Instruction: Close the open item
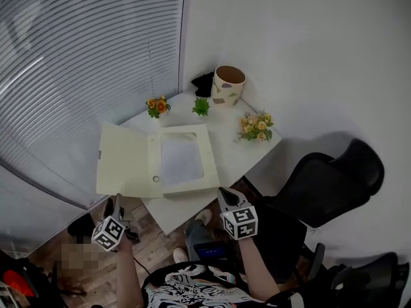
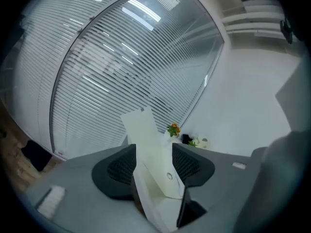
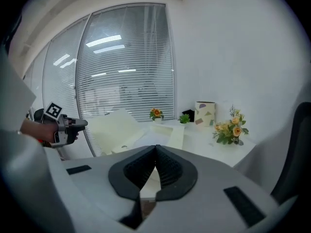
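- Now the cream file box is lying wide open on the white table, taking up the table's window-side half with its windowed tray facing up.
- Its lid flap is reaching out past the table's left edge, overhanging beside the blinds.
- Over to the left gripper: it is hovering just off the table's near-left corner, right at the flap's near corner.
- In the left gripper view its jaws are standing apart, released, and the cream flap is running up between them.
- Meanwhile the right gripper is sitting at the table's near edge, just beside the tray's near-right corner.
- In the right gripper view its jaws are pressing together at the tips, clenched. A pale strip is showing through the gap behind the tips, and whether anything is pinched there I cannot tell.
- At the table's far end a patterned pot is standing upright, with a black object tucked just behind it.
- Near the pot, also at the table's far end, a small green plant and some orange flowers are sitting well apart from the grippers.
- Along the table's right edge a yellow bouquet is resting.
- Off the table's right side a black chair is standing.
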`<action>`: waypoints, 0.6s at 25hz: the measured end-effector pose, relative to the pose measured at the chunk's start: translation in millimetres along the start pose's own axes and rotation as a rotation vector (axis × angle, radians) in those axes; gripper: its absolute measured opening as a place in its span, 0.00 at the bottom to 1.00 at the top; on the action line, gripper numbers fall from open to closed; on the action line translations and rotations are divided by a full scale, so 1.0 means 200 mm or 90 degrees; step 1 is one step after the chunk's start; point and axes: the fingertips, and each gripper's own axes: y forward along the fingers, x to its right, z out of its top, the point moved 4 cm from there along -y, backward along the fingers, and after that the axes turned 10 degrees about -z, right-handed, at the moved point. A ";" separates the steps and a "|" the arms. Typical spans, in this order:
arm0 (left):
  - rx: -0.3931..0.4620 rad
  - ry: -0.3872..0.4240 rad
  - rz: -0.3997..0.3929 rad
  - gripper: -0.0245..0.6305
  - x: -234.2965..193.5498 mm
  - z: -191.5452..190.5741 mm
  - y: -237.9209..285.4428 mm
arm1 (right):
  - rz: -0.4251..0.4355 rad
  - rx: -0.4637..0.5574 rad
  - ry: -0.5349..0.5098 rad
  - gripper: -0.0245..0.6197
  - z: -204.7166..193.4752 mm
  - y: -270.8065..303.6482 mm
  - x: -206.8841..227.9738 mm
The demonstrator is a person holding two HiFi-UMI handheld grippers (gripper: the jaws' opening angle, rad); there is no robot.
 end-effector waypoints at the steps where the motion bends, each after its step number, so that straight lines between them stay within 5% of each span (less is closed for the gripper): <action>1: 0.006 -0.006 0.008 0.39 -0.02 0.01 0.02 | 0.002 -0.009 0.002 0.04 -0.02 0.04 0.01; 15: -0.021 -0.004 0.074 0.39 -0.15 -0.01 0.20 | 0.043 -0.112 -0.035 0.04 -0.26 0.38 0.08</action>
